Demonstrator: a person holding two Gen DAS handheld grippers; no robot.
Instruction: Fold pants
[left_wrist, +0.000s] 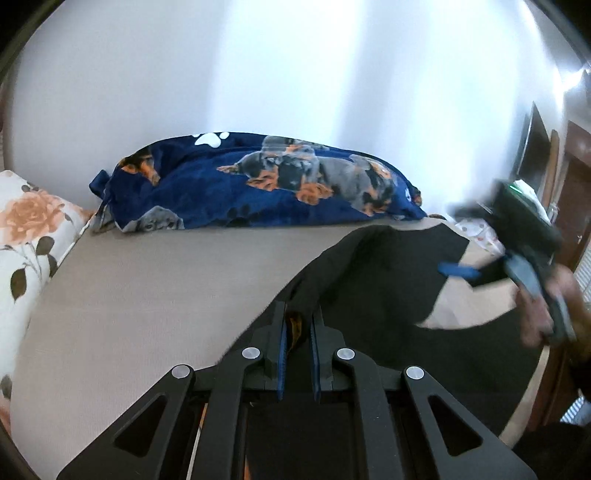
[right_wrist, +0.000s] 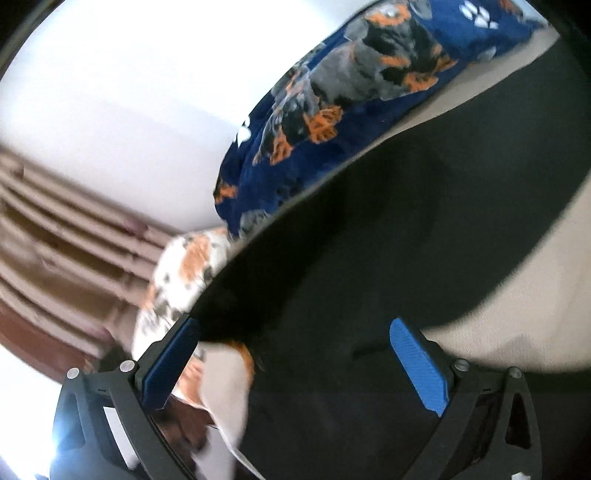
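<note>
Left gripper (left_wrist: 297, 325): fingers drawn close together, with an edge of the black pants (left_wrist: 369, 273) pinched between the blue pads (left_wrist: 282, 354); the cloth is seen lifted off the bed at this point and runs away from the fingertips to the right and forward. Right gripper (right_wrist: 291, 339): fingers spread wide apart, nothing clamped between them; in its own view the black pants (right_wrist: 388, 258) fill the gap between the fingers and extend beyond them, though whether the pads touch the cloth cannot be told. In the left wrist view the right gripper (left_wrist: 461, 271) is seen blurred at the far right, at the far side of the pants, held in the person's hand (left_wrist: 539, 314). Pants: spread partly over the beige bed (left_wrist: 147, 295), occupying its right portion. Beyond the pants, along the white wall (left_wrist: 258, 66), a blue blanket with a dog print (left_wrist: 258, 184) is bunched. A white pillow with an orange rose pattern (left_wrist: 26, 236) is placed at the left end of the bed. Pleated brown curtains (right_wrist: 66, 236) are seen in the right wrist view, blurred.
</note>
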